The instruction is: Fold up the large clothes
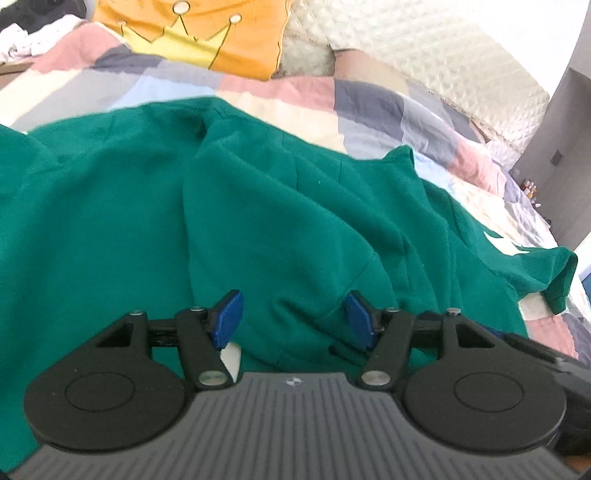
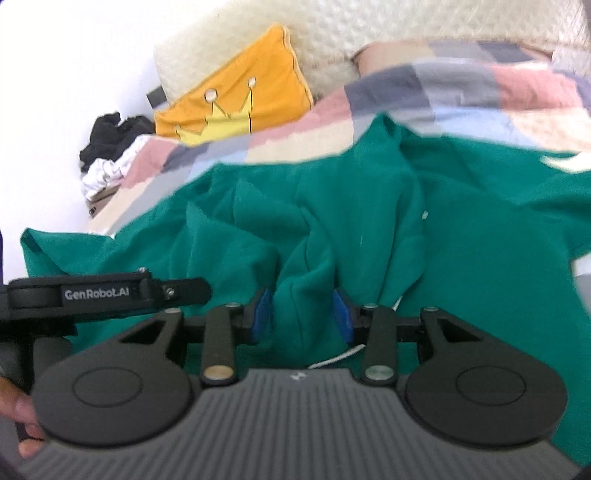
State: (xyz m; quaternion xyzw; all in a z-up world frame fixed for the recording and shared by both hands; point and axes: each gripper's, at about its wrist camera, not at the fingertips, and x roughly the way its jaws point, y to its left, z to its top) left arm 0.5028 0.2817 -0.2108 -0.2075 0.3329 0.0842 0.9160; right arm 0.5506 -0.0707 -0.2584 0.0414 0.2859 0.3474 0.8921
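**Green garment bunched on the bed, both grippers low over it**

A bed with a patchwork quilt (image 1: pixel 280 92) in pink, grey, cream and pale blue fills the room, an orange crown cushion (image 1: pixel 207 29) propped against the quilted cream headboard (image 1: pixel 443 48).

From the left wrist camera, the large green garment (image 1: pixel 129 206) lies spread over the quilt, rumpled into long ridges, with one cuffed end trailing off to the right. The left gripper (image 1: pixel 293 319) hangs low over the near cloth, its blue pads (image 1: pixel 229 317) standing well apart with a soft hump of fabric below the gap; nothing is pinched. It looks to be lined up to take hold of an edge so the cloth can be drawn flat.

From the right wrist camera, the same garment is heaped towards the middle, a white drawstring (image 2: pixel 343 354) peeping out near the tool. The right gripper (image 2: pixel 303 319) has a raised fold standing between its jaws, which are narrower than the other's; the pads sit against the fold's sides, though I cannot tell whether they truly bite. A pile of dark and white clothes (image 2: pixel 107 147) waits beside the bed.
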